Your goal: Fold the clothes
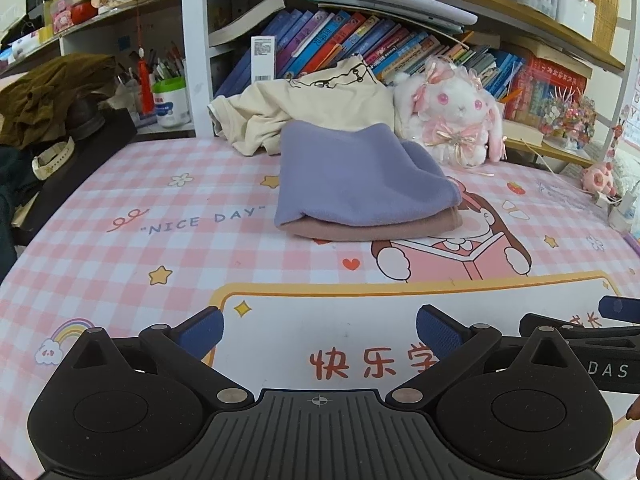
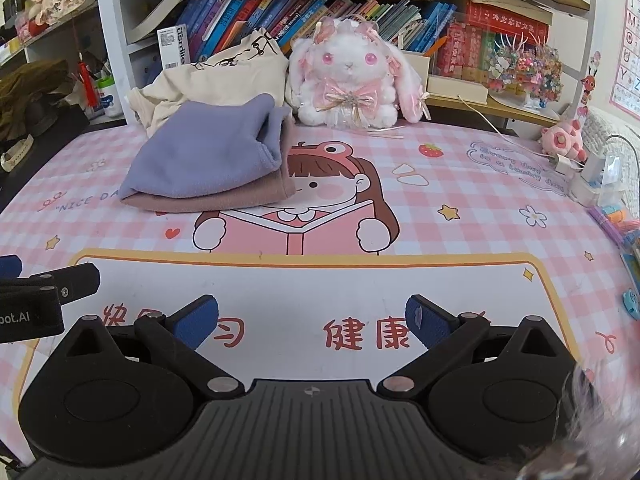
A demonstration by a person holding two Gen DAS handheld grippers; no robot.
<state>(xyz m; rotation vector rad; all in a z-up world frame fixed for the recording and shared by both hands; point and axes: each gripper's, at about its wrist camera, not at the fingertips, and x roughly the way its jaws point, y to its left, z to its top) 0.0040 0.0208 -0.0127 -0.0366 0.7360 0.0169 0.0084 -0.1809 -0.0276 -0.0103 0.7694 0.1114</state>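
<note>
The left claw (image 1: pixel 320 330) and right claw (image 2: pixel 312 320) both hang spread and empty over the pink checked cartoon-print tabletop (image 2: pixel 460 184). At the far side lies a crumpled cream cotton garment (image 1: pixel 312 108), touching a folded lilac fleece cloth (image 1: pixel 360 176) stacked on a folded dusty-pink cloth (image 1: pixel 400 226). The cream piece looks soft, light and floppy (likely best pinched at a hem or shoulder seam). The near tabletop is open; a white plush rabbit (image 2: pixel 352 76) crowds the back.

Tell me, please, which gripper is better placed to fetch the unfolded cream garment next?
Probably the left gripper. The cream garment lies almost straight ahead in its view, behind the purple cloth; from the right gripper it sits well off to the left. Both are open and empty.
</note>
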